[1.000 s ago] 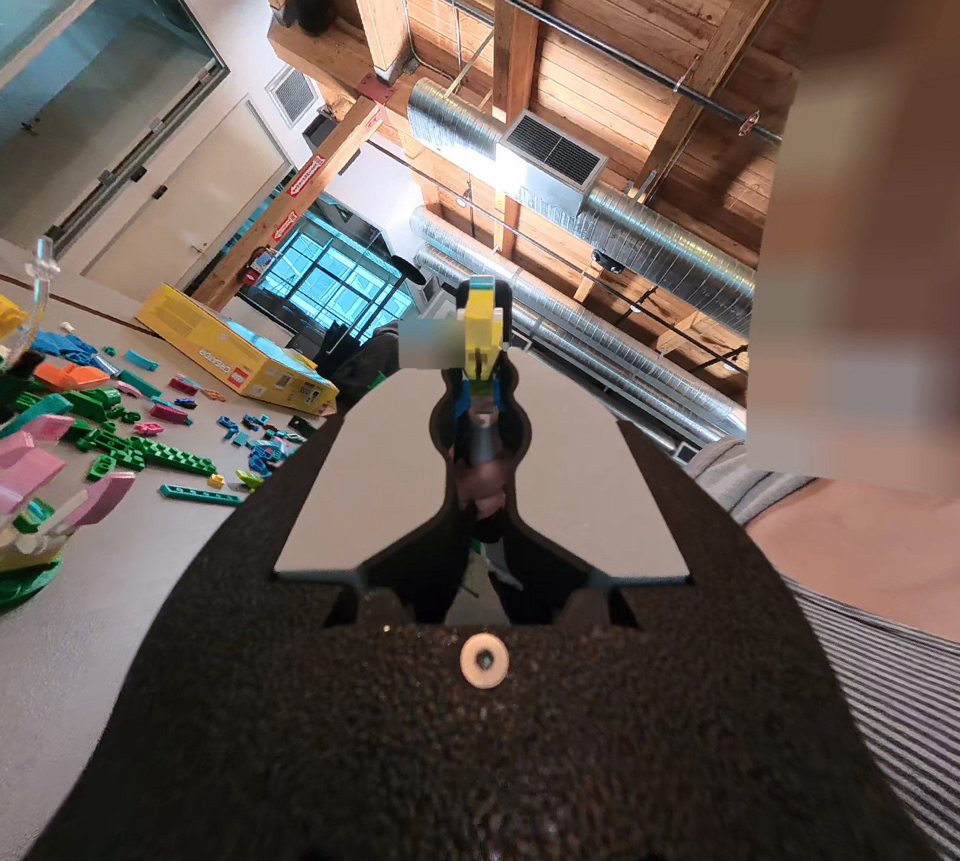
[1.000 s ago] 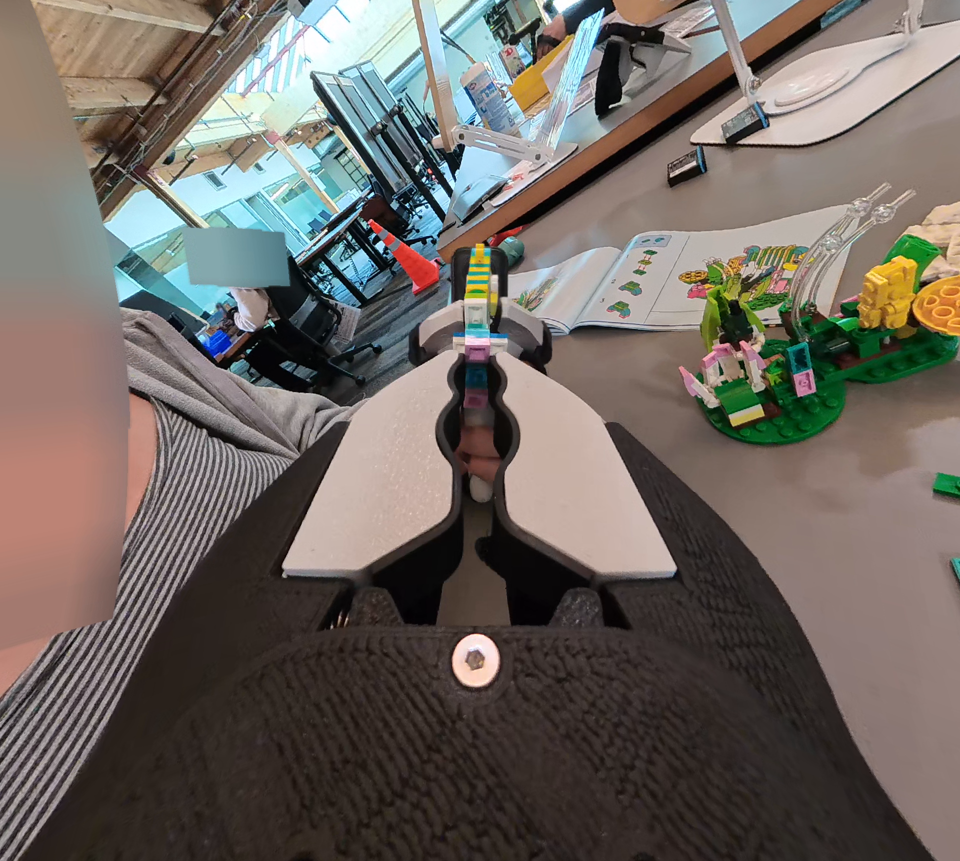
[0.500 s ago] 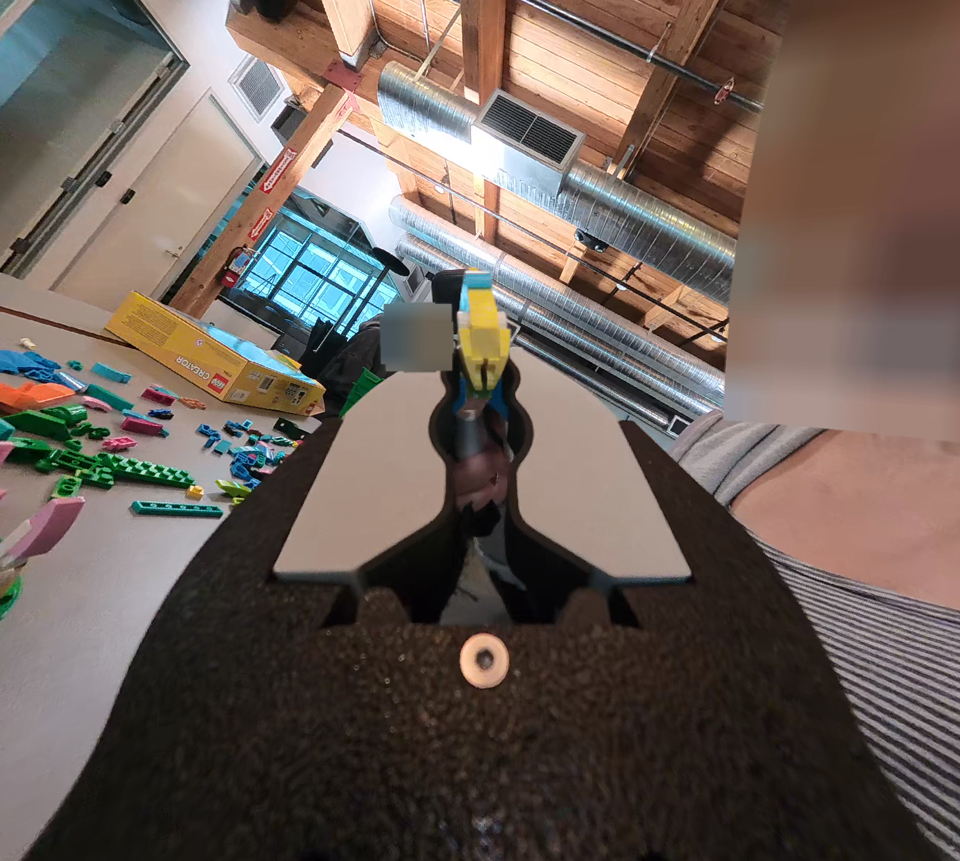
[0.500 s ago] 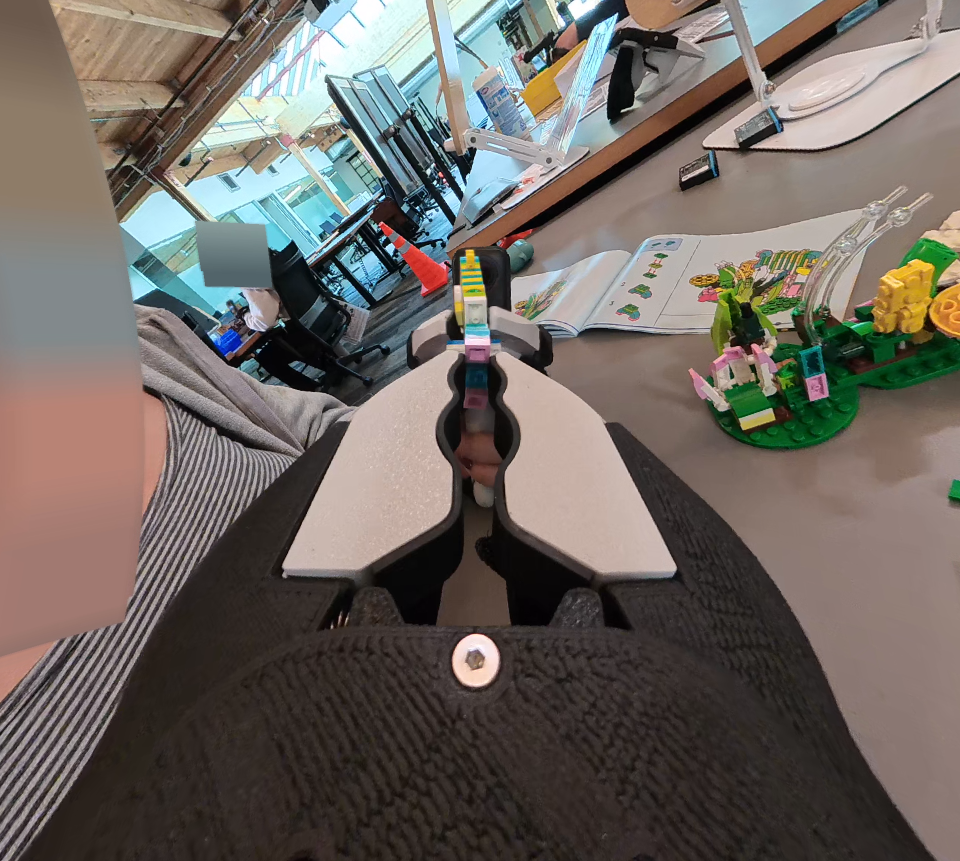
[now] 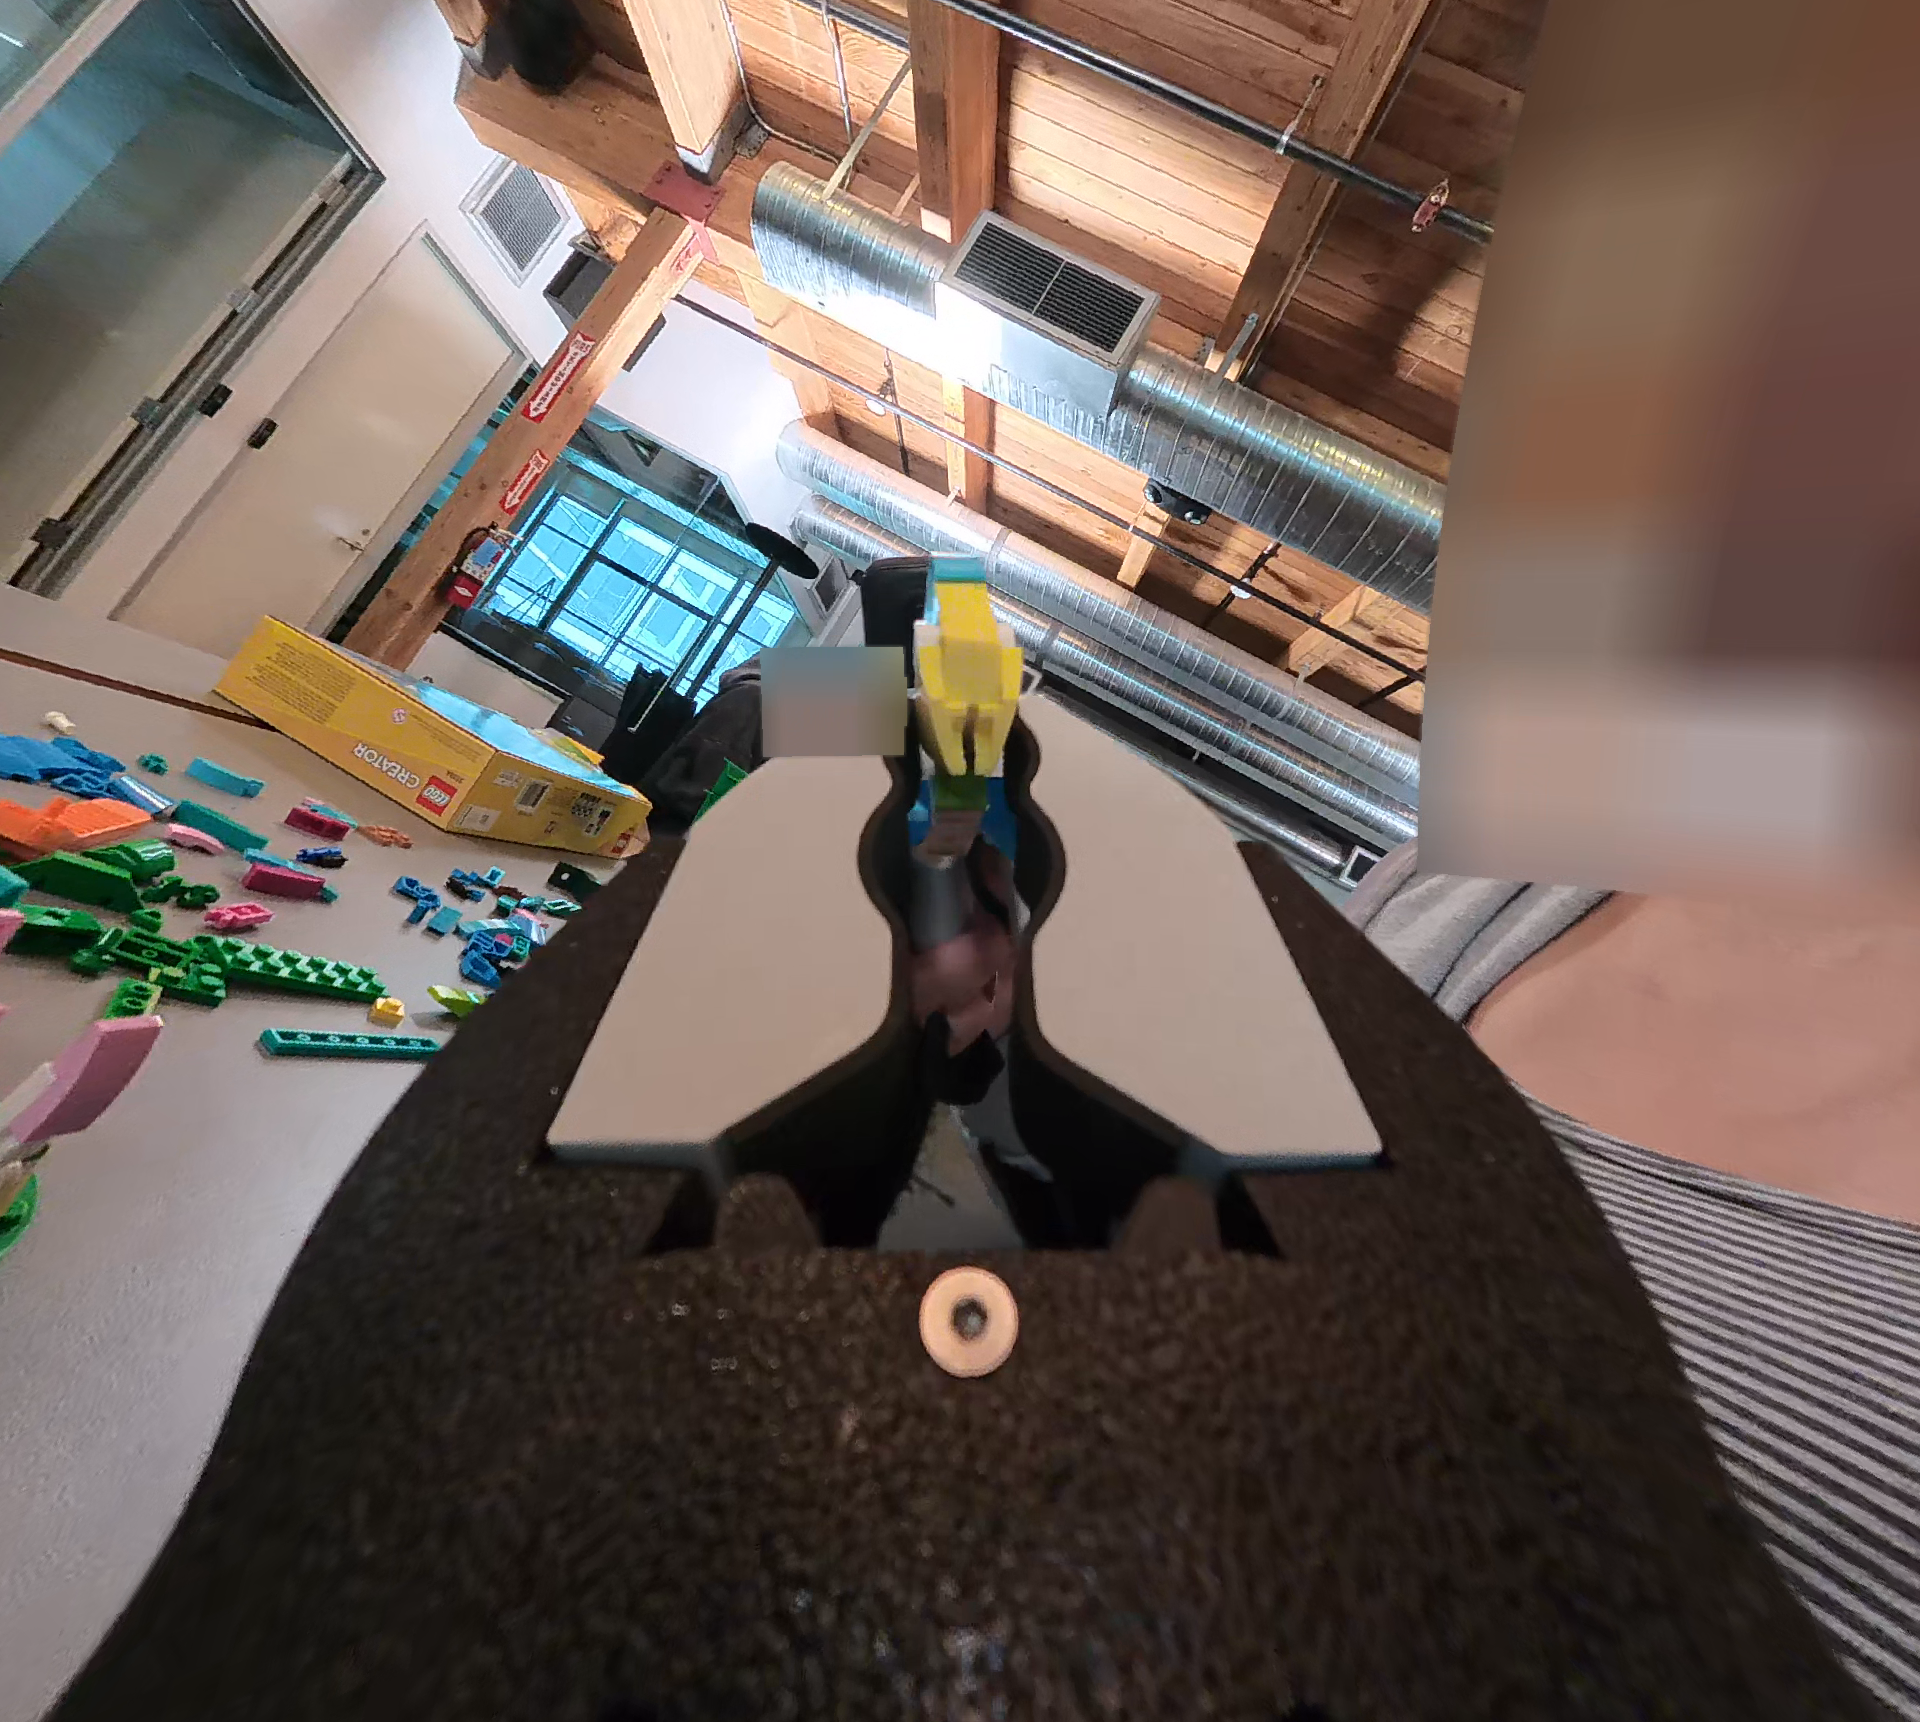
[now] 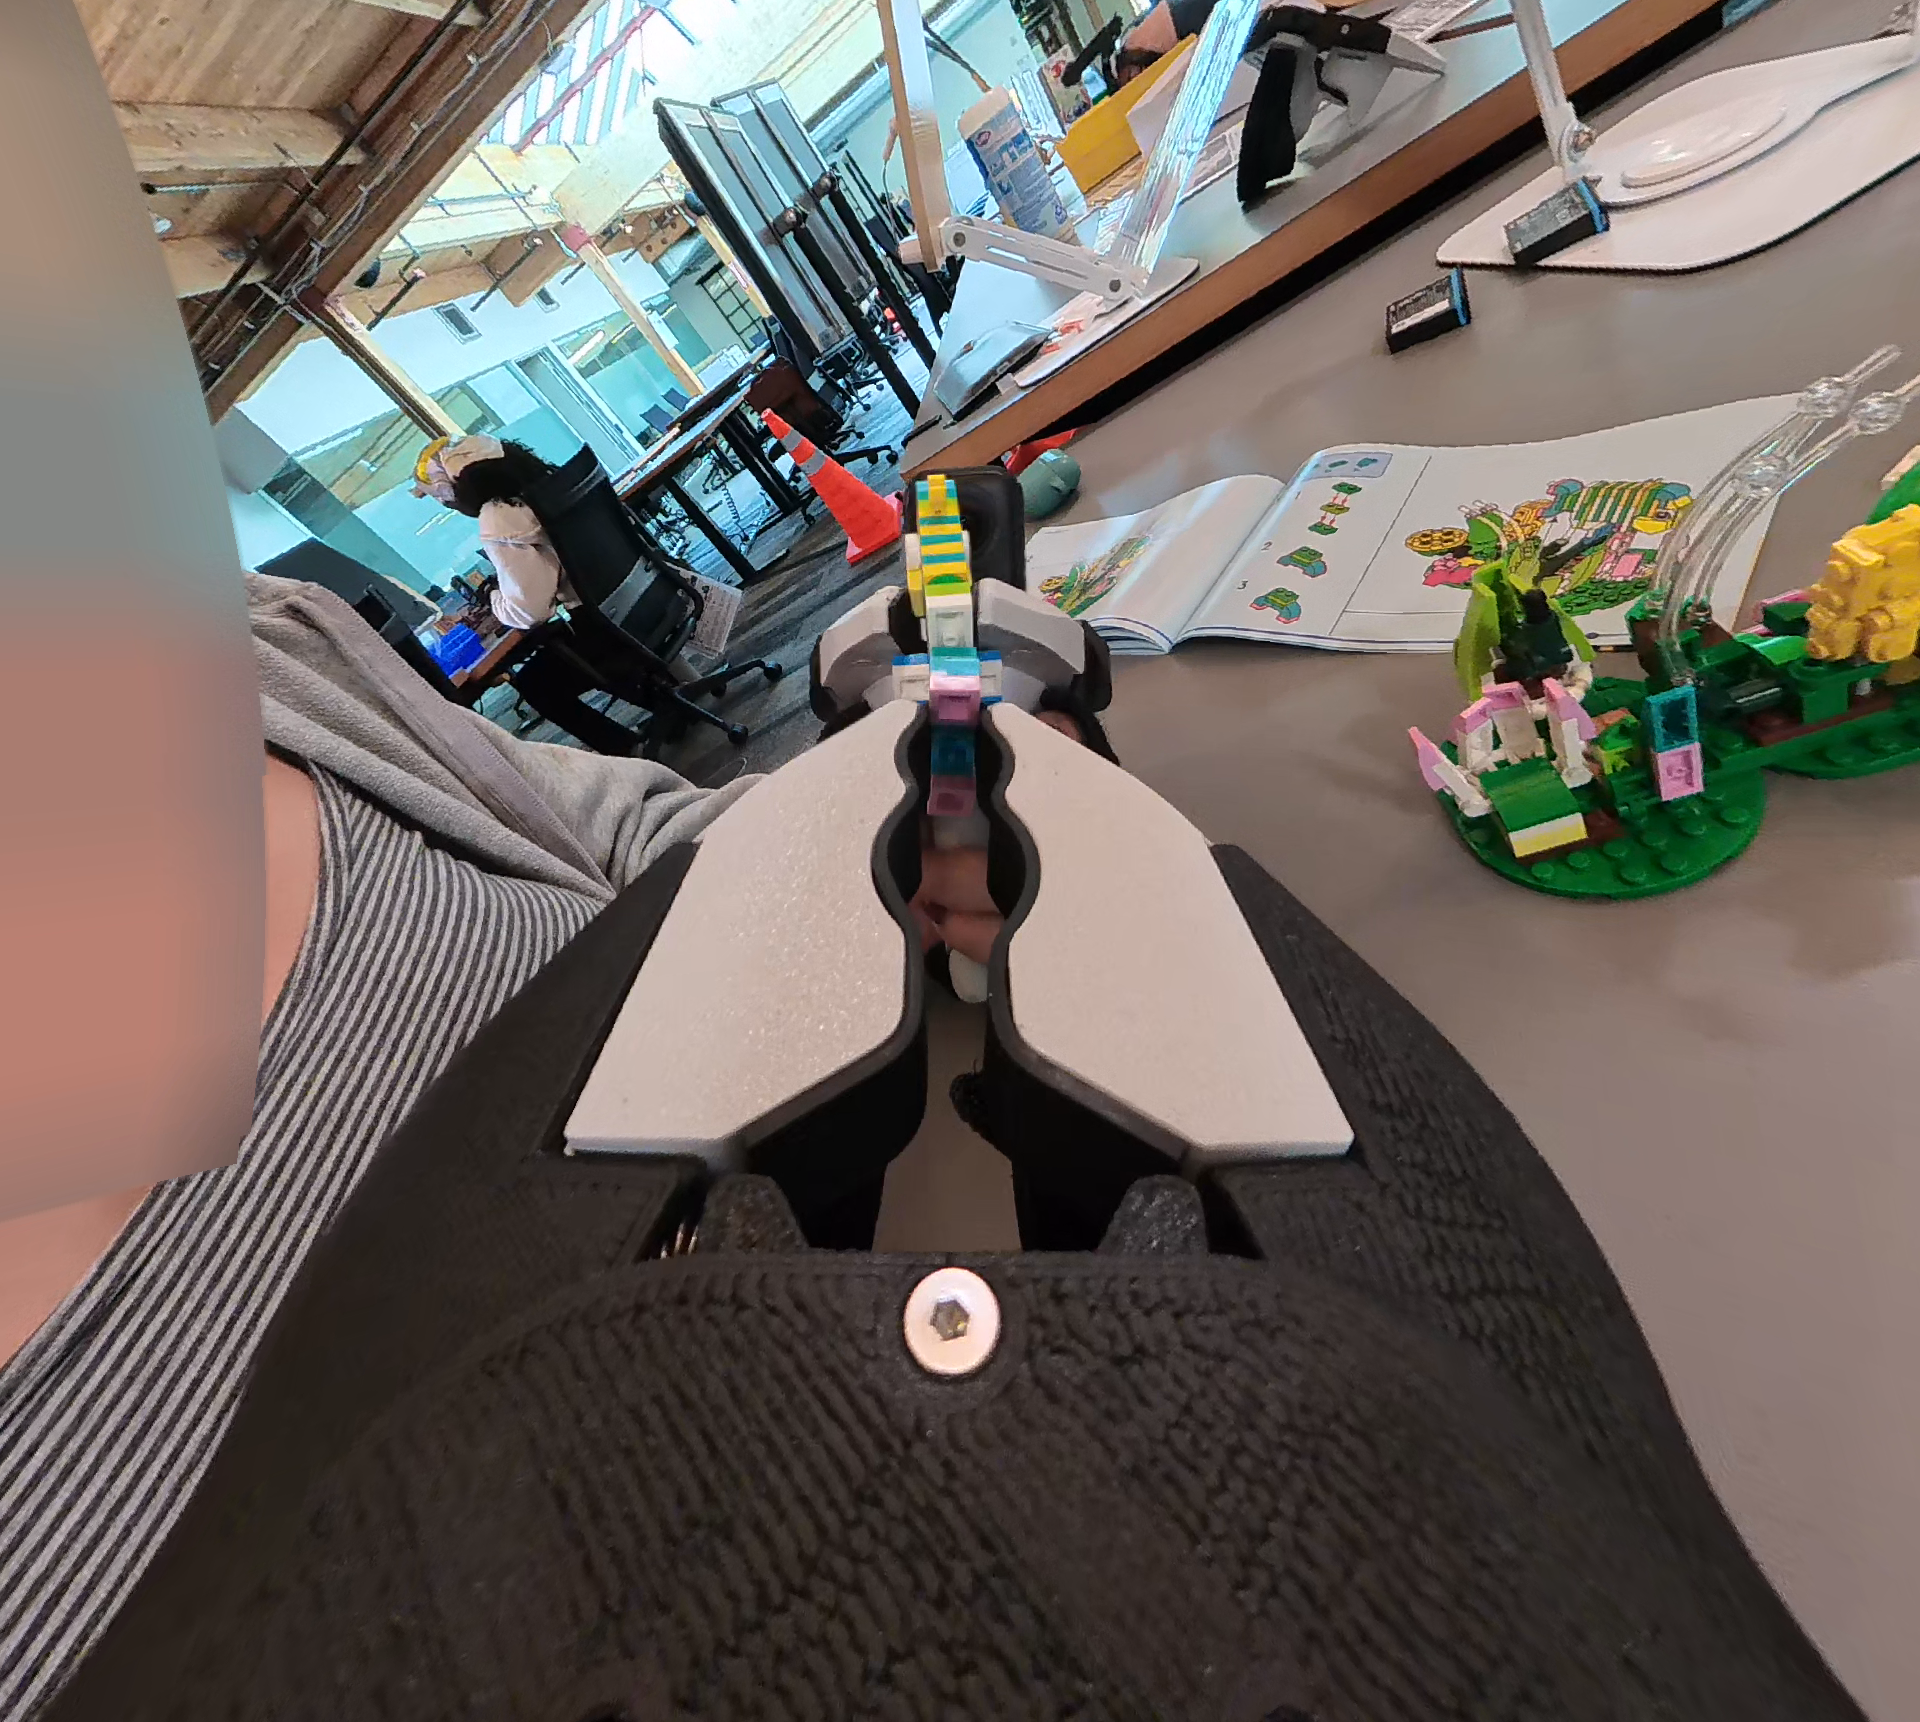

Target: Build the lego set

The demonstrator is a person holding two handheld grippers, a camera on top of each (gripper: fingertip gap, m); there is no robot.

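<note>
Both grippers hold one small lego assembly in the air between them, close to the person's chest. In the left wrist view my left gripper (image 5: 961, 753) is shut on its blue and grey end, and its yellow part (image 5: 961, 670) sticks out past the tips. In the right wrist view my right gripper (image 6: 954, 722) is shut on the pink and teal end of the lego assembly (image 6: 940, 576). The left gripper's grey fingers (image 6: 1023, 638) clamp the far, yellow-striped end. A green baseplate build (image 6: 1600, 841) with flowers stands on the table to the right.
An open instruction booklet (image 6: 1351, 550) lies behind the build. Loose coloured bricks (image 5: 208, 955) and a yellow box (image 5: 416, 737) lie on the grey table at the left. The person's striped shirt (image 5: 1766, 1360) is close by. A desk with monitor stands (image 6: 1039, 259) lies beyond. The green baseplate build (image 6: 1600, 841) is about 15 centimetres from both grippers' fingertips.
Both grippers stay shut on the assembly. The pair has shifted slightly, so the pink flower build has slid mostly out of the left wrist view.
</note>
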